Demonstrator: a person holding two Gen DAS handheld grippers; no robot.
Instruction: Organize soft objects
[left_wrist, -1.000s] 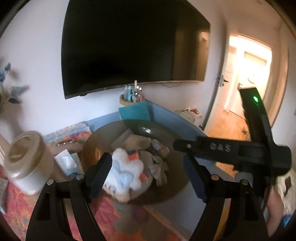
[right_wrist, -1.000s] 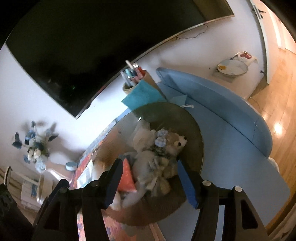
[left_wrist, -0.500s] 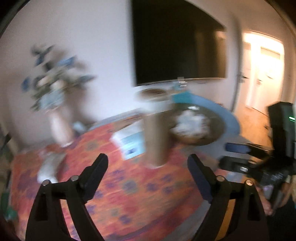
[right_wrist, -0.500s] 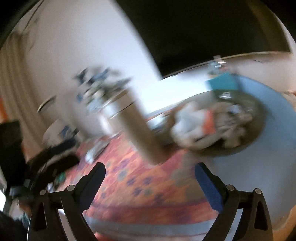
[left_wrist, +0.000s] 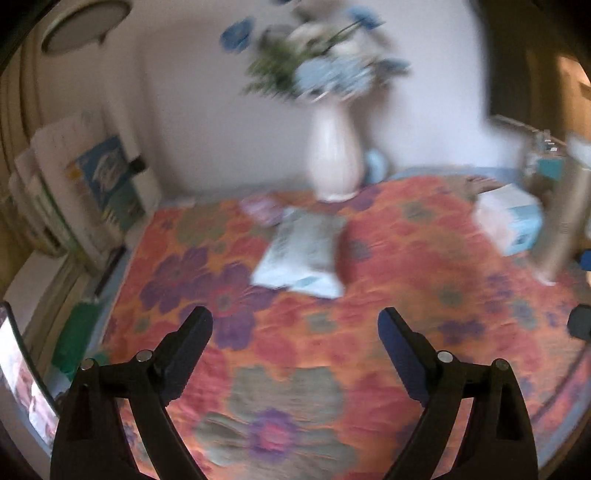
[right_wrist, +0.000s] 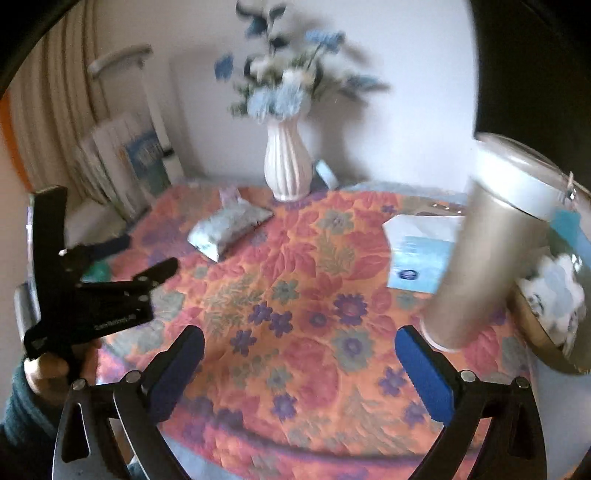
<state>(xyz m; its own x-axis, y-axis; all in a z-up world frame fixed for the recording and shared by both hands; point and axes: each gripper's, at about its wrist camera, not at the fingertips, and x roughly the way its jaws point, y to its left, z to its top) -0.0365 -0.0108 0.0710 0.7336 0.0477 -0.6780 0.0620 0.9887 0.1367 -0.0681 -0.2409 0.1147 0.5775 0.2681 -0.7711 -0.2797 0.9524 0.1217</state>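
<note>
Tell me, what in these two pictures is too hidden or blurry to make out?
- Flowers, left wrist view: smeared by motion, kinds unclear.
- Soft pack on the floral cloth: print unreadable in both views.
- Basket, right wrist view: cut off by the edge and partly behind the tall canister; only white fluff shows.
- Stacked boxes, left wrist view: labels blurred.
- Right tool, left wrist view: only a sliver at the edge.

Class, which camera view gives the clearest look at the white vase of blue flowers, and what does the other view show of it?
The right wrist view: the white vase shows its ribs and the whole bouquet. In the left wrist view it is badly blurred and the flower tops are cut off.
</note>
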